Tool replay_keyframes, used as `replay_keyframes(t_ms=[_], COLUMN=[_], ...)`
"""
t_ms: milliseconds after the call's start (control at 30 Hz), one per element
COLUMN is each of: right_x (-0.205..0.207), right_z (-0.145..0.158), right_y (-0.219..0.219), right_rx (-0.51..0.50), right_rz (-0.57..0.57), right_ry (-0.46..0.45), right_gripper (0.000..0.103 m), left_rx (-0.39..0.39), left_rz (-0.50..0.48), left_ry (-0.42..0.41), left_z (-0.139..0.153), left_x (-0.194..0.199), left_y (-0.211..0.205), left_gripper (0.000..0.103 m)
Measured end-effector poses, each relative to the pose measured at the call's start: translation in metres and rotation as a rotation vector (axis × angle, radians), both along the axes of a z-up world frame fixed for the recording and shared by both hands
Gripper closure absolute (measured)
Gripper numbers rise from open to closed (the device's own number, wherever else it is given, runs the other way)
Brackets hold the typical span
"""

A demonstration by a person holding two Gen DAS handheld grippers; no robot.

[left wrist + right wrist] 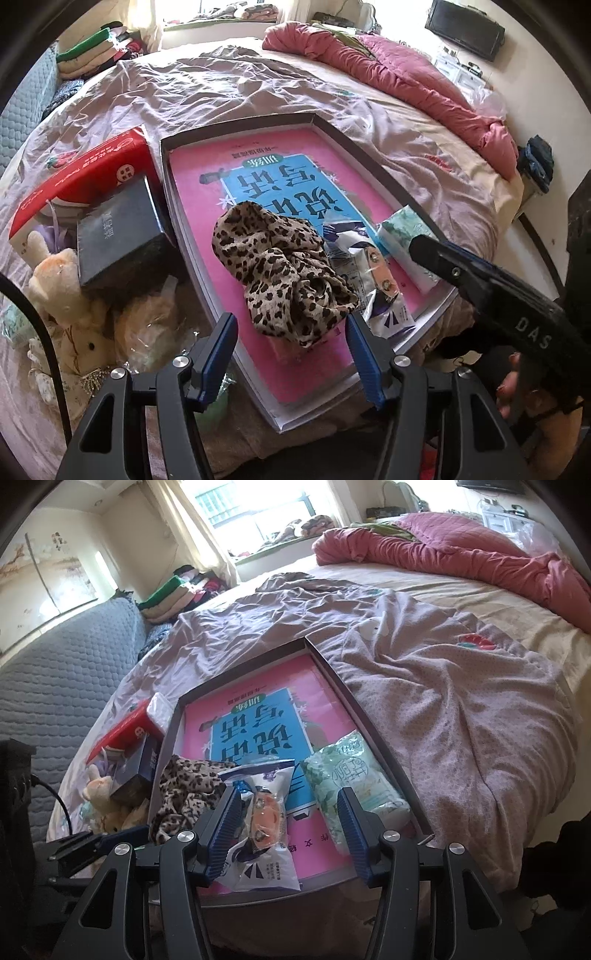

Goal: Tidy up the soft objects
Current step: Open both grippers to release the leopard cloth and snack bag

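Both grippers' jaws stand released over the tray (332,127): left gripper (291,354) above the leopard cloth (284,273), right gripper (288,830) above the snack packet (264,834).

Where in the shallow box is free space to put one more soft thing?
The far half of the box is bare pink bottom, behind the leopard cloth. The near end is crowded: cloth, snack bag and tissue pack side by side. Left of the box, toys and boxes crowd the bed.

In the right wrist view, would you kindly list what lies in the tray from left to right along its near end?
Leopard-print cloth → snack packet → green tissue pack.
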State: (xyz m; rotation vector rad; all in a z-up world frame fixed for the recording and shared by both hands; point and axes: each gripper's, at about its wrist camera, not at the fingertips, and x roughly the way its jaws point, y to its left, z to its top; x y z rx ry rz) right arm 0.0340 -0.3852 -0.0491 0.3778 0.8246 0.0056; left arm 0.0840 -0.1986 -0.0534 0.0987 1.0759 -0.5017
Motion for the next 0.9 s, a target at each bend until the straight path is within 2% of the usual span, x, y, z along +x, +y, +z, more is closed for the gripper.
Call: replay_keyframes(t_ms=[100, 433, 600, 833, 900], right_x=[0.000, -0.004, -0.008, -0.014, -0.015], right_z=[0.000, 0.011, 0.020, 0.036, 0.041], right_y=[0.001, 0.010, 0.017, 0.027, 0.030], right_rx=[-0.002, -0.027, -0.050, -0.087, -0.102], right_rz=[-0.004, 0.005, 0.019, 0.020, 0.022], right_ry=[0.002, -0.008, -0.023, -0.054, -0.068], right_gripper=[0.043, 0.043, 0.043, 0.042, 0.038], left_rx=[-0.008, -0.018, -0.012, 0.000, -0.002], left_rz=[-0.002, 0.017, 0.054, 0.097, 0.103], left_ry=[-0.013, -0.063, -0.097, -0.134, -0.143], left_z=[0.005, 0.024, 0.035, 0.048, 0.051], left_x=[-0.004, -0.016, -0.021, -0.024, -0.026], left_y=[0.002, 0.013, 0.025, 0.042, 0.047], left_gripper=[0.038, 0.036, 0.030, 0.030, 0.030])
